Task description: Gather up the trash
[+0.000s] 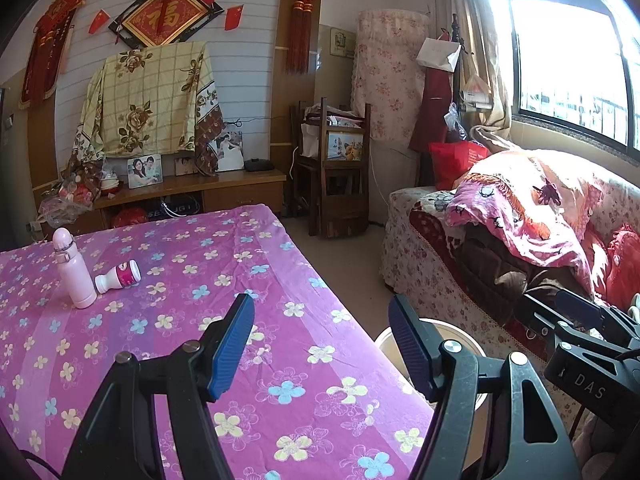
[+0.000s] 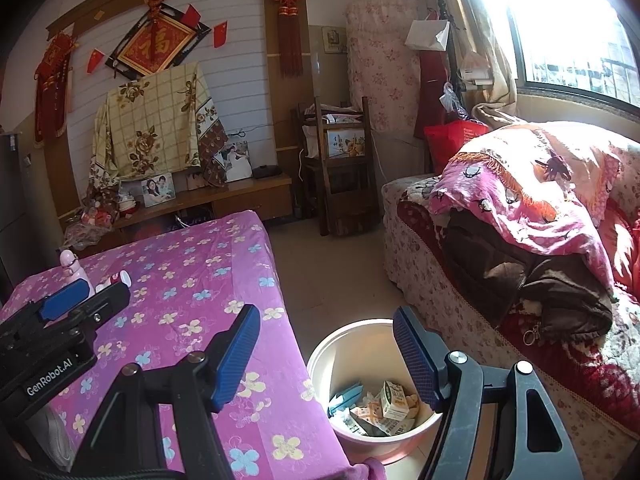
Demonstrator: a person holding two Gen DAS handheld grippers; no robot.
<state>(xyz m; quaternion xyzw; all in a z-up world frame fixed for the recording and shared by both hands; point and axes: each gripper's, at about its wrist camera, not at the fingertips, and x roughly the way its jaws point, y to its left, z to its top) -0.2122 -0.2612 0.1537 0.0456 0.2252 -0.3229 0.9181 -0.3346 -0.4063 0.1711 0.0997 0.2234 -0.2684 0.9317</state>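
Note:
A small white drink bottle with a pink label (image 1: 119, 277) lies on its side on the pink flowered tablecloth (image 1: 224, 280), right beside an upright pale pink flask (image 1: 74, 270). My left gripper (image 1: 322, 344) hovers open and empty over the table's near right part. My right gripper (image 2: 326, 354) is open and empty too, above the gap between the table and a pink bin (image 2: 340, 352) on the floor. The bin holds cartons and wrappers (image 2: 380, 406). In the right wrist view the left gripper partly hides the flask (image 2: 74, 266) and the bottle (image 2: 118, 279).
A sofa (image 2: 460, 292) with a pink blanket and a brown garment stands right of the bin. Behind the table are a low wooden cabinet (image 1: 192, 188) with framed photos and stacked wooden chairs (image 1: 340, 168). Bare floor (image 2: 320, 264) runs between table and sofa.

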